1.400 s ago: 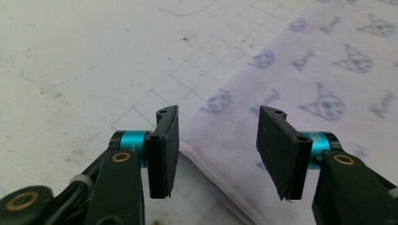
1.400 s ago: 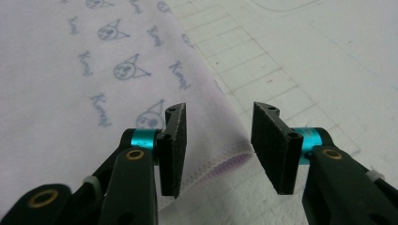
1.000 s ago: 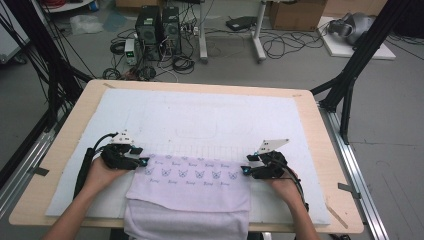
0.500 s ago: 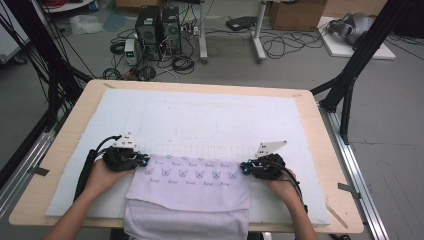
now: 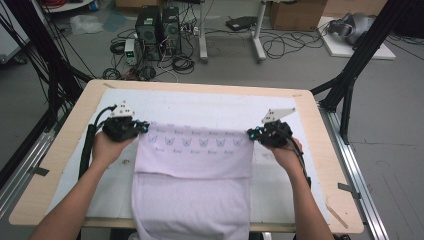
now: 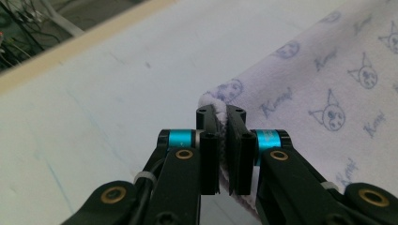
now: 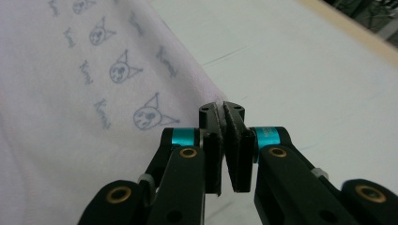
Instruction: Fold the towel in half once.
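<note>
Both tongs are pinching the far corners of the pale lilac cartoon-print towel (image 5: 192,165): left tongs (image 5: 141,128), right tongs (image 5: 252,133). The jaws have just been closing on cloth. It's draping over the near desk (image 5: 65,150) edge, probably mid-fold. Keep the corners level and taut. No containers around.
</note>
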The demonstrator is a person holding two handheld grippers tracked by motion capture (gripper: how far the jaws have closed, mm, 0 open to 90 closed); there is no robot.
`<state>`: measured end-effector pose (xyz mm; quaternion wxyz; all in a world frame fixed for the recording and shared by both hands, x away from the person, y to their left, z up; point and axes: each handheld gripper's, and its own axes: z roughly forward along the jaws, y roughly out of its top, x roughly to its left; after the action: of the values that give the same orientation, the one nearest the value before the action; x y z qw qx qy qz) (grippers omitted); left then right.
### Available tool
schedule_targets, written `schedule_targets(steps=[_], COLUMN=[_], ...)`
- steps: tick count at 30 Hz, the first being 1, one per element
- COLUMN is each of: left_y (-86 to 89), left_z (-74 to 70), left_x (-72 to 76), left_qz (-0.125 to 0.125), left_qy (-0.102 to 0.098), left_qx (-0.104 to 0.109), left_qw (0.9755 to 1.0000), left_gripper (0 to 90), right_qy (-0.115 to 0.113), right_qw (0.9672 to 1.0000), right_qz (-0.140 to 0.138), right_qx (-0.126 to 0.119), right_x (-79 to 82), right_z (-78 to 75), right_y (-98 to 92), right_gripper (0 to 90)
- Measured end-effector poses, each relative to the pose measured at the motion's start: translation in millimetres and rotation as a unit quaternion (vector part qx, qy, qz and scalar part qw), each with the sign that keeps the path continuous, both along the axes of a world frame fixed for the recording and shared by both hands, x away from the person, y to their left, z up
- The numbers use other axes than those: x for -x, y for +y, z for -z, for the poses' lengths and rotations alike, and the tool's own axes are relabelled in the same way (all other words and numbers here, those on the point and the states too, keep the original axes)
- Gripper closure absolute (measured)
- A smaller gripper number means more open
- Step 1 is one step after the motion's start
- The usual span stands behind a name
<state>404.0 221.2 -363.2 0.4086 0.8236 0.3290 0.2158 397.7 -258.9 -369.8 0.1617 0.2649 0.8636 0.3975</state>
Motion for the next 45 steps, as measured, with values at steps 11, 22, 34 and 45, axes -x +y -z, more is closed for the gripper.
schedule_targets(steps=[11, 22, 34, 45], left_y=[-5.5, 29.0, 15.4, 4.2], left_z=[-75.2, 8.4, 57.3, 75.7], left_x=[-51.2, -29.8, -2.8, -4.9], left_qz=[-0.023, -0.020, 0.076, 0.082], left_qy=[-0.053, 0.028, 0.075, 0.088], left_qx=[0.008, 0.006, -0.001, -0.009], left_qw=[0.9983, 0.9994, 0.9943, 0.9927], left_gripper=[82.1, 60.8, 67.7, 79.9], right_qy=[-0.038, 0.029, 0.057, 0.069], right_qw=[0.9986, 0.9986, 0.9983, 0.9973], right_qz=[0.036, 0.044, 0.000, -0.011], right_qx=[-0.003, -0.008, -0.011, -0.023], right_x=[-53.0, -41.5, -17.9, -18.1], right_z=[-78.9, -8.2, 46.6, 75.7], right_y=[-0.1, -7.3, 10.8, 20.8], right_gripper=[85.9, 61.0, 59.8, 73.6])
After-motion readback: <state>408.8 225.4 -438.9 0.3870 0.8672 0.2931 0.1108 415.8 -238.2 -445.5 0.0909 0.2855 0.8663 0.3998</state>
